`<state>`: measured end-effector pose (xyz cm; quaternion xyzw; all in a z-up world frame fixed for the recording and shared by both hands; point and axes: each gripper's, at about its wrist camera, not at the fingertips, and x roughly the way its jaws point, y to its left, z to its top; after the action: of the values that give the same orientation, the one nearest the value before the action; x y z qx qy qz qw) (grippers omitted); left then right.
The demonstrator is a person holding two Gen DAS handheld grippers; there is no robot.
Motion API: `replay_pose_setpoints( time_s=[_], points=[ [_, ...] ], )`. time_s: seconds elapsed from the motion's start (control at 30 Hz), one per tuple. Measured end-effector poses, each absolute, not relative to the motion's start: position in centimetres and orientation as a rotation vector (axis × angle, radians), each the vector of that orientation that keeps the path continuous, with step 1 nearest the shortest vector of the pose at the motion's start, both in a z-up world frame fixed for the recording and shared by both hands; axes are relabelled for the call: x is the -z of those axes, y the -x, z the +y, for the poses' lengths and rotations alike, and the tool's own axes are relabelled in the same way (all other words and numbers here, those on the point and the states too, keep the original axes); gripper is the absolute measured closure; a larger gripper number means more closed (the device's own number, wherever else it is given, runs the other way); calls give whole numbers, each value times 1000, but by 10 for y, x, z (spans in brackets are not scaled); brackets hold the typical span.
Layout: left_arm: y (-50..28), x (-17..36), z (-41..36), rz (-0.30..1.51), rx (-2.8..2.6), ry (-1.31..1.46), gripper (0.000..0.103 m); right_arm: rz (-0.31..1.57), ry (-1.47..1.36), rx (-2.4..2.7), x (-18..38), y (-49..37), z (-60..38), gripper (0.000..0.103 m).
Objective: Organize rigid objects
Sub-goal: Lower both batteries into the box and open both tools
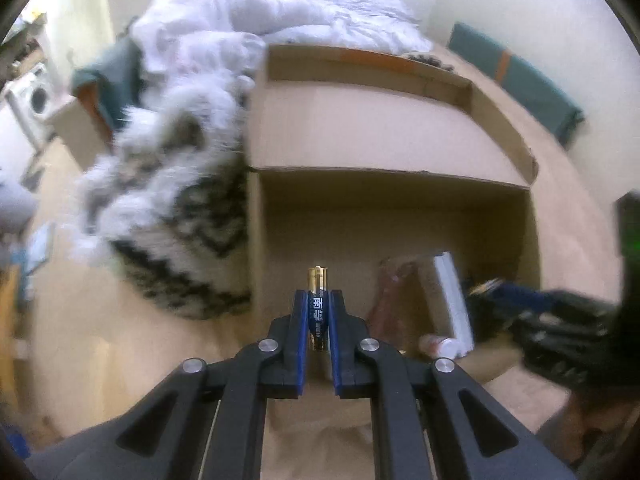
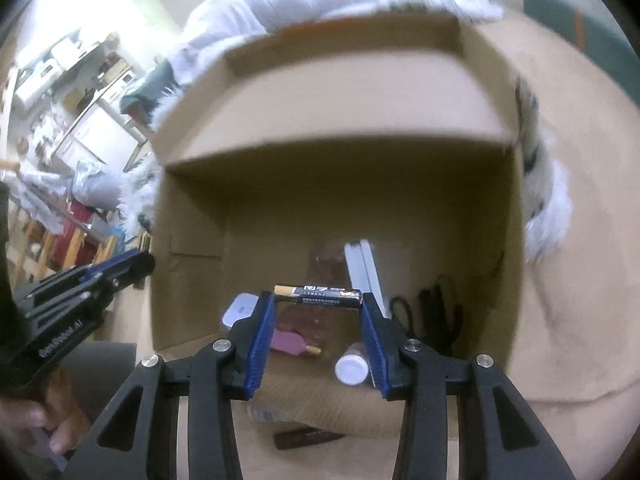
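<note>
2 batteries (image 1: 318, 300) (image 2: 318, 295), 1 cardboard box (image 2: 360, 80), 2 grippers (image 1: 318, 312) (image 2: 318, 328), 1 white-capped bottle (image 2: 351, 368)

In the left wrist view, the right tool (image 1: 520, 300) is smeared by motion blur at the right edge, so what it carries cannot be read. The left tool (image 2: 132, 266) is cut off by the right wrist view's left edge, its tips hidden. Dark items (image 2: 436, 312) in the cardboard box (image 2: 192, 240) stay too shadowed to identify.

Both wrist views steeply downward, close above shared cardboard box (image 1: 384, 136) (image 2: 348, 92)
</note>
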<state>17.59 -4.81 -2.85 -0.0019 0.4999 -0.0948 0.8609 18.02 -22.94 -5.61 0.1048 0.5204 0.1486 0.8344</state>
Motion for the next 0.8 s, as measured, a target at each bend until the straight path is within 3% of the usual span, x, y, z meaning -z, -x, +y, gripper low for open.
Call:
replay_pose_setpoints(
  time_s=[0.8],
  points=[
    [-189,81,-70,1129,144,-81,94,1225,-141,-253,108,-192,-216,58]
  ],
)
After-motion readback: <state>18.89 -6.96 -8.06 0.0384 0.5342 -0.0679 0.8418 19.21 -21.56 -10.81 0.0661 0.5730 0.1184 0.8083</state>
